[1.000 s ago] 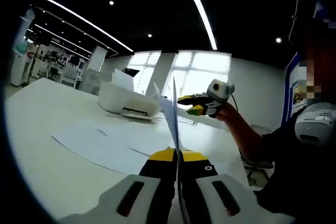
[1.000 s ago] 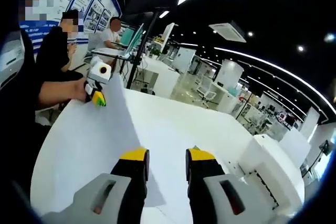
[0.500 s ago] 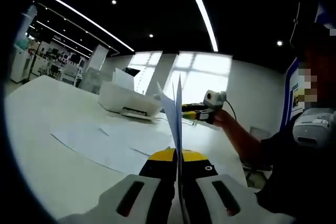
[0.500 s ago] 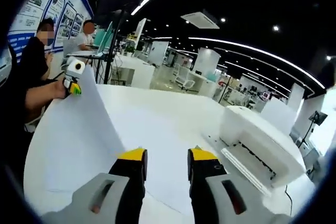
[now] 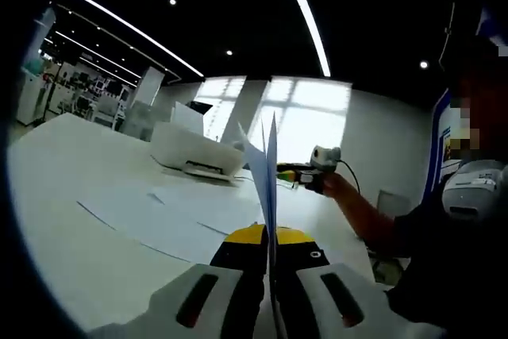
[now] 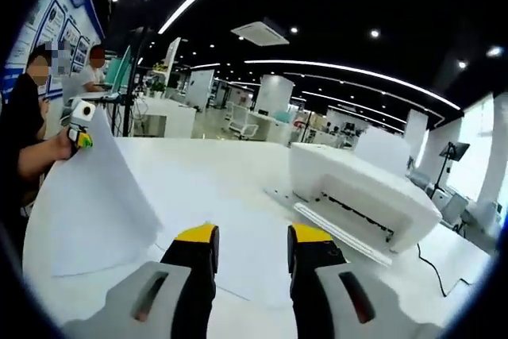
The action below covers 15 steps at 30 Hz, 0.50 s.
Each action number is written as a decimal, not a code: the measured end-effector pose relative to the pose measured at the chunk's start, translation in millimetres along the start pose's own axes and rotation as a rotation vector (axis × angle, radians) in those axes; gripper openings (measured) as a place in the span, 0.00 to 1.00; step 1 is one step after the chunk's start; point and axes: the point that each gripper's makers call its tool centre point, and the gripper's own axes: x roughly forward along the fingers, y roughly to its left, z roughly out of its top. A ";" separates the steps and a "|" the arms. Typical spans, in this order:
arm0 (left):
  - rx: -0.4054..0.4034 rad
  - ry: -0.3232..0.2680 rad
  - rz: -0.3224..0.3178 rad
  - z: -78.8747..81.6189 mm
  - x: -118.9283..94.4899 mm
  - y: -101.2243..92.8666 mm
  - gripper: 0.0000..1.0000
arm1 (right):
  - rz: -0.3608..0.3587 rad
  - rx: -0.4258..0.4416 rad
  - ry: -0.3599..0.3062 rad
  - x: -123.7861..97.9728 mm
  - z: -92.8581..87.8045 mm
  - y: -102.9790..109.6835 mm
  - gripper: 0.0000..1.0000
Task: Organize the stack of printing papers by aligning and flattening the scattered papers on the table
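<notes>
Left gripper (image 5: 268, 237) jaws pinching upright paper sheet (image 5: 266, 166), right gripper (image 6: 249, 236) jaws wide over table (image 6: 198, 176)

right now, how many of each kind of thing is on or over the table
yellow-tipped two-jaw grippers: 2 (left gripper, right gripper)
white boxy printer: 1
raised bunch of white paper clamped in the left gripper: 1
flat white paper sheets on the white table: at least 2, overlapping, exact count unclear
total: at least 6

Open-plan office: printer (image 6: 361, 200), desks (image 6: 159, 113)
</notes>
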 end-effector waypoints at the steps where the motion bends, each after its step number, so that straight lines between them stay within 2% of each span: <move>1: 0.000 0.000 0.000 -0.1 0.1 0.0 0.06 | -0.015 0.010 -0.007 -0.3 -2.2 -3.5 0.31; 12: -0.001 0.002 0.000 0.2 0.3 1.3 0.06 | -0.072 0.109 0.015 5.3 -40.9 -18.7 0.33; 15: -0.001 0.003 -0.001 -0.1 0.6 1.2 0.06 | -0.079 0.117 0.028 8.9 -45.4 -18.7 0.35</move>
